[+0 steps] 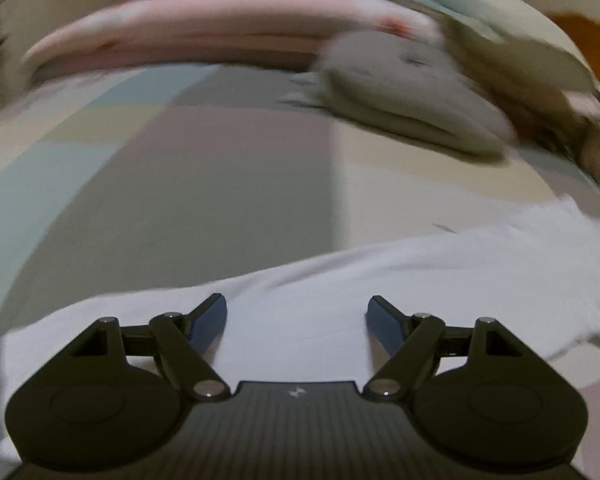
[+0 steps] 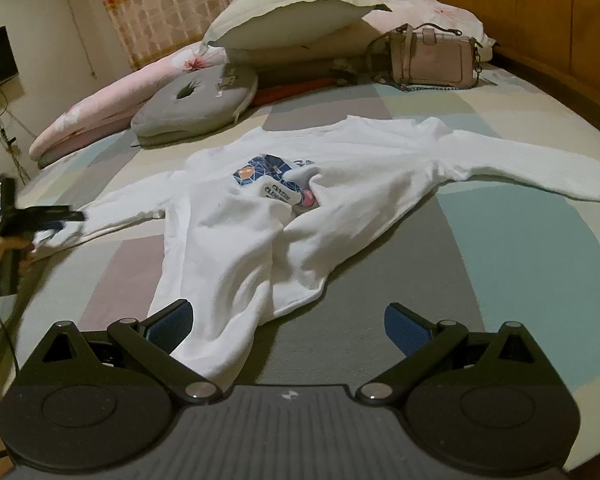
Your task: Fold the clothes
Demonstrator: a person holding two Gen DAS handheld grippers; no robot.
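A bedroom with a patchwork-sheeted bed [image 2: 520, 248] is lying under dim light, pillows and a handbag [image 2: 432, 58] piled at its head. The right gripper [image 2: 286, 322] is hovering with its jaws wide apart over the near edge, nothing between them, its left pad just beside the hem of a white sweatshirt [image 2: 340, 184]. The sweatshirt is lying spread on the sheet, rumpled across its printed chest, body running away from this gripper toward the pillows and both sleeves stretching out sideways. The left gripper [image 1: 296, 320], jaws also apart and empty, is hanging over white cloth that is apparently the left sleeve [image 2: 124, 208]; seen from the right wrist it is sitting at that sleeve's cuff, so each hand is nearer its own side. The left wrist view is smearing with motion blur, so whether the pads are touching fabric cannot be told, and the right sleeve is running out of frame.
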